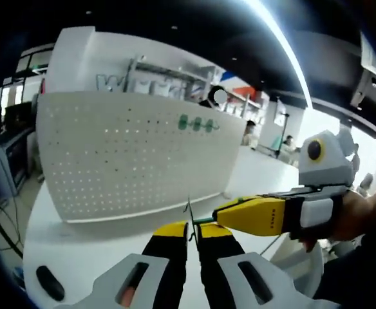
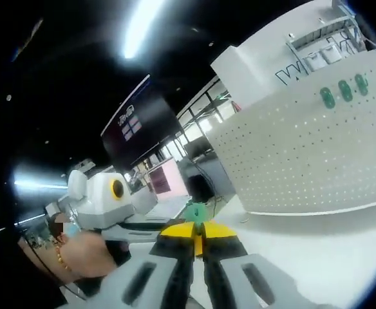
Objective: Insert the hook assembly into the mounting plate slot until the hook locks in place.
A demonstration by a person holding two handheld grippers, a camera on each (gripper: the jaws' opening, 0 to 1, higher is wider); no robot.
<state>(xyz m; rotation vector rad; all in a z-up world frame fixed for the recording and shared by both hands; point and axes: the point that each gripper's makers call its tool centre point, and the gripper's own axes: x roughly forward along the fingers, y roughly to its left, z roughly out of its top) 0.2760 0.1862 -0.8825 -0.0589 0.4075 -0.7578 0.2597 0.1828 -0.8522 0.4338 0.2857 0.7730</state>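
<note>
The left gripper is pinching a thin wire hook between nearly closed jaws, above the white worktop. The right gripper is reaching in from the side, its tips touching the hook's green piece and closed on it. The white pegboard is standing upright just behind, with three green hooks already mounted near its top edge.

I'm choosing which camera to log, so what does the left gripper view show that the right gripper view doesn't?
Left gripper view: the right gripper coming in from the side, and people beyond the pegboard. Right gripper view: the left gripper coming in, a bracelet on the hand holding it, and a dark screen. Both: the white pegboard with green clips, and the hook pinched between shut jaws.
</note>
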